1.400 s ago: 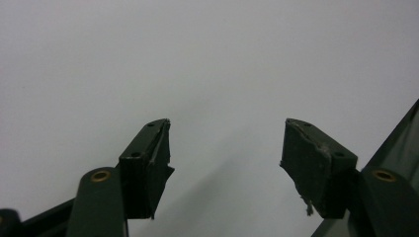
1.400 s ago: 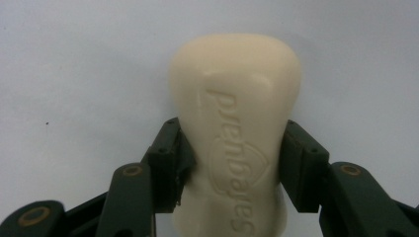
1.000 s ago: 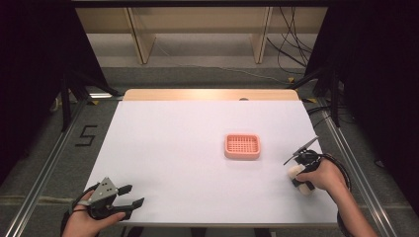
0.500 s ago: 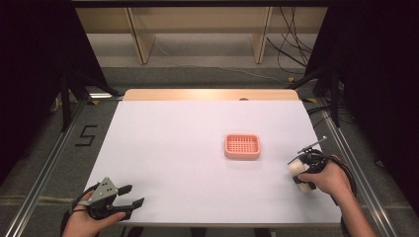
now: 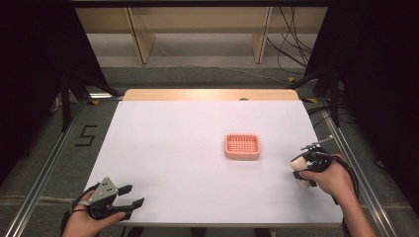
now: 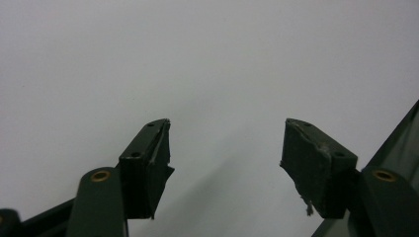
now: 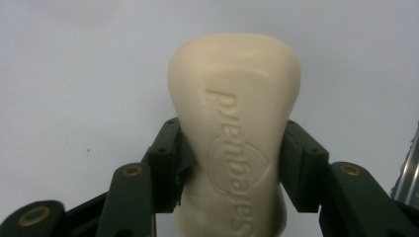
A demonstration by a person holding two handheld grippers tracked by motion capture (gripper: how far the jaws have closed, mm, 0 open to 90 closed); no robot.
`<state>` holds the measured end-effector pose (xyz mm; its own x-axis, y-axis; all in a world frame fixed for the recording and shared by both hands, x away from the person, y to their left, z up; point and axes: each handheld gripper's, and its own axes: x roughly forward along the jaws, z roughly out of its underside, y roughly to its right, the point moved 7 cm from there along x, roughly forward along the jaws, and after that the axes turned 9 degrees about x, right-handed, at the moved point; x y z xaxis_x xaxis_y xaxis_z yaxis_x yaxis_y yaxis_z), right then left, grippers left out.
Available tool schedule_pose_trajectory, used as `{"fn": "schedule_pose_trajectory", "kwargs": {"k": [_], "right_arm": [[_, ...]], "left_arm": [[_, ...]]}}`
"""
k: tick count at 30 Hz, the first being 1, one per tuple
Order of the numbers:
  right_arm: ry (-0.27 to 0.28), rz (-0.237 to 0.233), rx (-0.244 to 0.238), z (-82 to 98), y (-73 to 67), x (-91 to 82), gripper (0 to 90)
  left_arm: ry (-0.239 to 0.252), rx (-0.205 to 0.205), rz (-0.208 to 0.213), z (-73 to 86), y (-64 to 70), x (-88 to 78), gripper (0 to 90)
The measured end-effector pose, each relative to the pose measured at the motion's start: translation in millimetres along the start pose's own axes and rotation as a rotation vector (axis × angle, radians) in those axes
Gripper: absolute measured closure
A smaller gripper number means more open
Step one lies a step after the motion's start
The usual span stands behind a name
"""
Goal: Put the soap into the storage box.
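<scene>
A cream bar of soap [image 7: 234, 128] with embossed lettering sits between the two black jaws of my right gripper [image 7: 232, 163], which is shut on its narrow waist. In the high view the bar of soap [image 5: 298, 164] pokes out of the right gripper [image 5: 302, 168] near the table's right edge, a little right of and below a pink slotted soap dish [image 5: 242, 146]. My left gripper [image 5: 132, 195] rests at the front left corner of the table. Its jaws stand wide open with only white table between them in the left gripper view [image 6: 225, 153].
The white table top [image 5: 188, 148] has a wooden strip along its far edge. Metal rails [image 5: 44, 168] run along both sides of the table. Cables lie on the floor at the back right. A "5" mark [image 5: 85, 135] is on the floor at the left.
My right hand has shifted slightly toward the table's front right and turned, with the soap still held. The left gripper has stayed where it was.
</scene>
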<state>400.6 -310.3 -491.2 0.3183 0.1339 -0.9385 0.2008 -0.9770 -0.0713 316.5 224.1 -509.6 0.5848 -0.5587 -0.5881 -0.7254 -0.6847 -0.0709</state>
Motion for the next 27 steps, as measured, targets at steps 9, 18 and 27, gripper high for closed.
{"fn": "schedule_pose_trajectory", "kwargs": {"k": [9,18,27], "right_arm": [[0.077,-0.006,0.005,-5.0,0.8,-3.5,50.6],[0.085,-0.010,-0.056,-7.7,3.0,-6.8,50.6],[0.120,-0.006,-0.082,-15.6,-2.6,-10.9,50.6]], "left_arm": [[0.000,-0.001,0.001,0.0,0.1,0.2,35.0],[0.004,-0.007,0.001,-0.3,0.5,0.4,35.0],[0.006,0.001,0.005,-0.7,0.3,0.0,35.0]]}}
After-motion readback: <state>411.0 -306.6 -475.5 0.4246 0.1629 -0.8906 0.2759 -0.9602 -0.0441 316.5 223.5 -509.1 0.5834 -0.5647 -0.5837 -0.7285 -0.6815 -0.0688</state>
